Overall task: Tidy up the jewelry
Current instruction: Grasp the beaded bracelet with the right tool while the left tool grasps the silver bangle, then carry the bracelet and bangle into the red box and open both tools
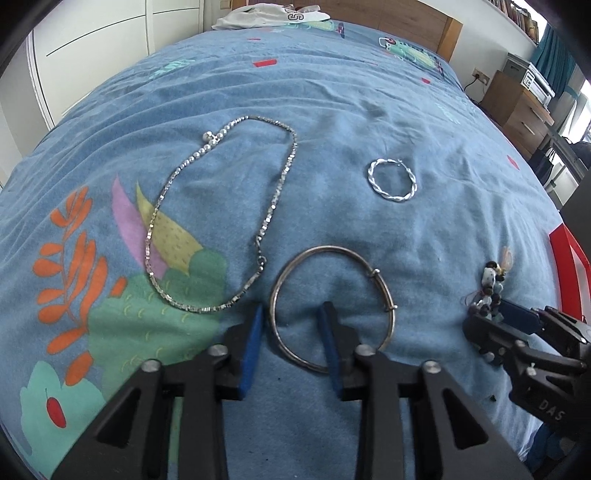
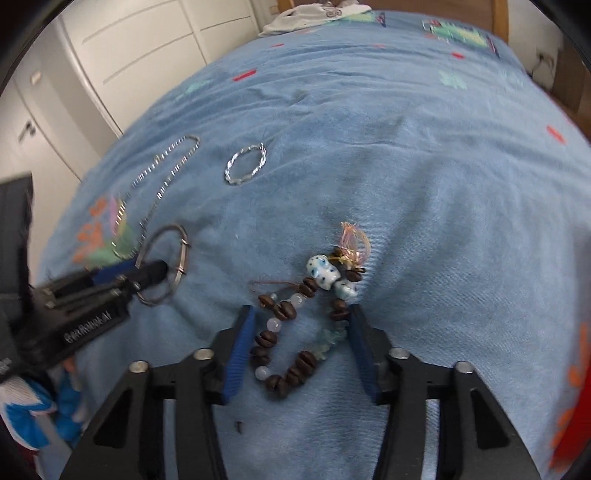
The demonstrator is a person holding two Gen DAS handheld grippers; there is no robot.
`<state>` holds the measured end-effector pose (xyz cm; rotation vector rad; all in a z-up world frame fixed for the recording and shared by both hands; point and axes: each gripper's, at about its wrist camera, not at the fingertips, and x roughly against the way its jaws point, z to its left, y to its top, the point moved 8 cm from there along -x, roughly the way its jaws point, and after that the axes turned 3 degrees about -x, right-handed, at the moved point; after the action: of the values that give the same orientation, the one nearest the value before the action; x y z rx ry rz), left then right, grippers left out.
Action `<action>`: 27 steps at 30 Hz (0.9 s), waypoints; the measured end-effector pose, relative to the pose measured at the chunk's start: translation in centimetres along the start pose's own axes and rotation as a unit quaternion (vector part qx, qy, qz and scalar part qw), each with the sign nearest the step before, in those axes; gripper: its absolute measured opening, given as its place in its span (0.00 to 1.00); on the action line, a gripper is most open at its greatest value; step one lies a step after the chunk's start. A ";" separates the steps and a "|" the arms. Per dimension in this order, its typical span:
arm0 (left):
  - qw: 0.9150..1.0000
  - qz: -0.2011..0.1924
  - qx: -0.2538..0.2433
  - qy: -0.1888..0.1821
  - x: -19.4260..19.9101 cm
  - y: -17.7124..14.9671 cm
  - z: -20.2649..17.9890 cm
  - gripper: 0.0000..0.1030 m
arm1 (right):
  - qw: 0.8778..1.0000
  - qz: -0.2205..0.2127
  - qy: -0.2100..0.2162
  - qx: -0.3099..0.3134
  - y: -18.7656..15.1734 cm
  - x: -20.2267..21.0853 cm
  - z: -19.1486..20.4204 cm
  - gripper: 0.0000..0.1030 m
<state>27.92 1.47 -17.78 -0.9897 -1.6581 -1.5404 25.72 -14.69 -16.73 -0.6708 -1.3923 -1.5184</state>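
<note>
On the blue bedspread (image 1: 332, 92) lie a silver bangle (image 1: 328, 248), a long silver chain necklace (image 1: 275, 195), a twisted silver hoop (image 1: 391, 197) and a bracelet of brown and white beads (image 1: 489, 275). My left gripper (image 1: 292, 310) points down with its blue pads either side of the bangle's left rim, a gap showing, so it is open. The right wrist view shows my right gripper (image 2: 302, 310) low over the bead bracelet (image 2: 280, 310), which lies loose between its pads. That view also holds the left gripper (image 2: 159, 273), bangle (image 2: 183, 258), necklace (image 2: 170, 173) and hoop (image 2: 236, 181).
A red object (image 1: 569, 258) stands at the bed's right edge, just past the right gripper (image 1: 495, 317). White clothing (image 1: 266, 14) lies at the far end of the bed. White wardrobe doors (image 1: 92, 44) stand to the left, and wooden drawers (image 1: 517, 107) to the right.
</note>
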 end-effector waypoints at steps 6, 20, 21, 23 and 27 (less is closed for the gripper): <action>1.000 0.002 0.018 -0.014 0.4 -0.3 -0.2 0.04 | 1.000 -0.001 -0.016 0.027 -0.8 0.4 -0.7 0.18; 0.999 -0.021 -0.020 -0.019 6.2 -2.0 -3.6 0.04 | 0.998 -0.061 0.015 0.008 -2.4 8.0 -1.7 0.13; 0.999 -0.024 -0.026 -0.020 6.8 -2.0 -4.0 0.04 | 0.998 -0.067 0.017 0.005 -2.4 8.8 -1.9 0.13; 0.999 -0.031 -0.037 -0.023 8.1 -2.1 -4.9 0.04 | 0.997 -0.080 0.017 -0.001 -2.4 10.4 -2.2 0.13; 0.997 -0.046 -0.058 -0.037 10.5 -1.8 -7.5 0.04 | 0.995 -0.103 0.012 -0.010 -2.4 13.0 -2.7 0.13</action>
<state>20.91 -5.12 -8.98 -1.0552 -1.7018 -1.6959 18.73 -21.01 -7.00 -0.5333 -1.4653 -1.6975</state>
